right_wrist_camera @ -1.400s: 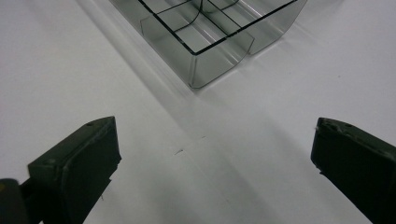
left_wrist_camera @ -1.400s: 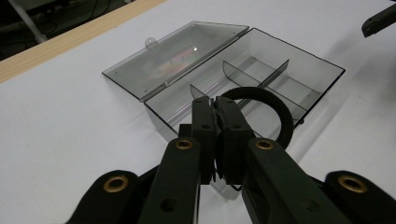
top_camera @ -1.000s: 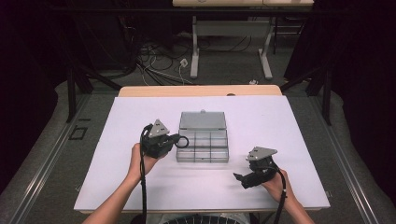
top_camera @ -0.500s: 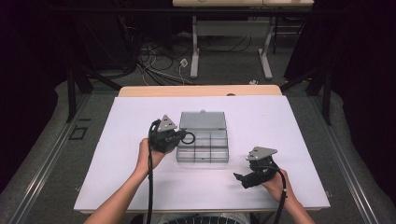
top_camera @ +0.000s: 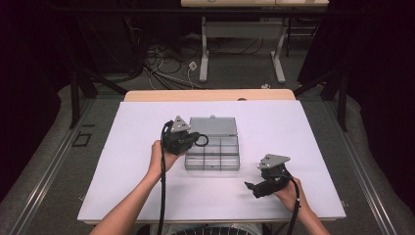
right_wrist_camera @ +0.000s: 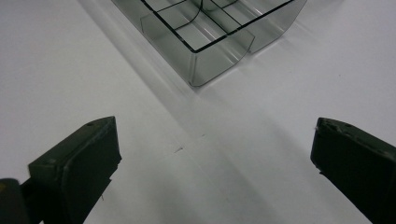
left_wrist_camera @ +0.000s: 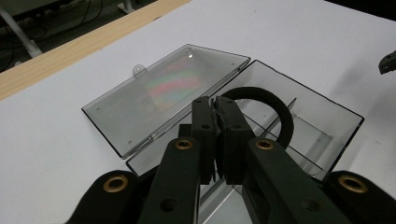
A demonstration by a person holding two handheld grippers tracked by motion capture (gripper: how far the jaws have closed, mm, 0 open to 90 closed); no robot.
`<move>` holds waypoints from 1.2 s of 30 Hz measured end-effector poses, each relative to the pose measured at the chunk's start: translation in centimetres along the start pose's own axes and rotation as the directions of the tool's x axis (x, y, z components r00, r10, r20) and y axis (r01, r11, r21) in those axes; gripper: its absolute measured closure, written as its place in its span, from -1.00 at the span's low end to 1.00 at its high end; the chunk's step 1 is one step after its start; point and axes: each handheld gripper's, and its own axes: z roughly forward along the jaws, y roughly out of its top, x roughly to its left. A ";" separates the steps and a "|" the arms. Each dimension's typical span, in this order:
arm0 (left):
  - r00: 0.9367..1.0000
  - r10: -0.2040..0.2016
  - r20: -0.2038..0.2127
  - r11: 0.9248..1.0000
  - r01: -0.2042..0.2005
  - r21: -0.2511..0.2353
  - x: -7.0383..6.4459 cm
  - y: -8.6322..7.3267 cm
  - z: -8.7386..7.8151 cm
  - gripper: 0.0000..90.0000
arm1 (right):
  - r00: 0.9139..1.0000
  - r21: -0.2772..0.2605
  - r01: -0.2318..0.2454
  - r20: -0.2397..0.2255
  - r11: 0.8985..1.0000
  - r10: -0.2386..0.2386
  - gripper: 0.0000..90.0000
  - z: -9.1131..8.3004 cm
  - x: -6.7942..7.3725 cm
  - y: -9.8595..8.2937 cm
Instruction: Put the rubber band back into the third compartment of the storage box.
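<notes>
1. The left hand-held gripper (top_camera: 188, 139) has its jaws pressed together on a black ring (left_wrist_camera: 261, 109), pinching the ring's near-left rim; in the left gripper view the ring stands roughly upright beyond the jaw tips, its open hole facing the camera.
2. The ring hangs over the left part of a clear plastic organiser box (top_camera: 213, 154), above its open compartments; whether it touches the dividers cannot be told.
3. The box's long axis runs left to right across the tabletop, and its hinged lid (top_camera: 214, 126) lies flat open on the far side, a small tab on its far edge.
4. The right hand-held gripper (top_camera: 254, 188) rests low on the tabletop near the right front corner of the box, well apart from it; its jaws stand wide apart with nothing between them and point left towards the box.
5. The tabletop (top_camera: 122, 161) is covered white, with a wooden strip (top_camera: 210, 95) along its far edge.
6. Beyond it the room is dark, with a grey floor, loose cables (top_camera: 161, 61) and the legs of another table (top_camera: 205, 54).
7. Count: two hand-held grippers, one ring, one box with one lid.
</notes>
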 end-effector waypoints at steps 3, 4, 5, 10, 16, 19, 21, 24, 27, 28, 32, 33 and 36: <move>1.000 0.006 -0.001 1.000 -0.006 0.005 0.0 0.1 0.3 0.93 | 1.000 -0.001 0.000 0.003 1.000 0.000 -0.98 0.0 0.0 0.0; 1.000 0.010 0.000 1.000 -0.010 0.014 0.0 0.1 0.4 0.93 | 1.000 -0.002 0.000 0.002 1.000 0.000 -0.98 0.0 0.0 0.0; 1.000 0.002 0.002 1.000 -0.003 0.010 0.0 0.1 0.6 0.93 | 1.000 0.000 0.000 0.002 1.000 0.000 -0.98 0.0 0.0 0.0; 1.000 -0.001 0.009 1.000 0.001 0.013 0.0 0.3 1.3 0.93 | 1.000 -0.002 0.001 0.002 1.000 -0.001 -0.98 0.0 -0.1 0.0; 1.000 0.007 0.015 1.000 -0.008 0.022 -0.3 0.8 2.1 0.93 | 1.000 0.007 0.001 0.000 1.000 -0.001 -0.98 0.0 -0.1 0.0; 1.000 0.013 0.013 1.000 -0.013 0.028 -0.4 0.9 2.6 0.93 | 1.000 0.001 0.000 0.004 1.000 0.000 -0.98 0.0 0.0 0.0; 1.000 0.007 0.011 1.000 -0.007 0.025 -0.6 1.0 2.9 0.93 | 1.000 0.000 -0.001 0.002 1.000 0.001 -0.98 0.0 0.0 -0.1; 1.000 0.011 0.014 1.000 -0.012 0.026 -0.7 1.0 3.4 0.93 | 1.000 0.007 0.001 0.000 1.000 -0.001 -0.98 -0.1 0.0 0.0; 1.000 0.010 0.018 0.999 -0.011 0.038 -0.9 1.0 4.0 0.93 | 1.000 0.007 -0.001 -0.001 1.000 0.001 -0.98 0.0 -0.1 0.0; 1.000 0.014 0.018 0.999 -0.014 0.037 -0.9 1.0 4.2 0.93 | 1.000 0.007 0.000 0.000 1.000 0.000 -0.98 0.0 -0.1 -0.1; 1.000 0.010 0.020 0.999 -0.011 0.047 -0.9 1.1 4.7 0.93 | 1.000 0.011 0.003 -0.006 1.000 -0.003 -0.98 0.0 -0.1 -0.1; 1.000 0.006 0.024 0.999 -0.007 0.047 -0.9 1.1 4.8 0.93 | 1.000 0.013 0.001 -0.007 1.000 -0.001 -0.98 0.0 -0.1 -0.1; 1.000 0.002 0.026 0.999 -0.003 0.043 -1.0 1.3 5.1 0.93 | 1.000 0.013 -0.004 -0.004 1.000 0.004 -0.98 0.0 0.0 -0.1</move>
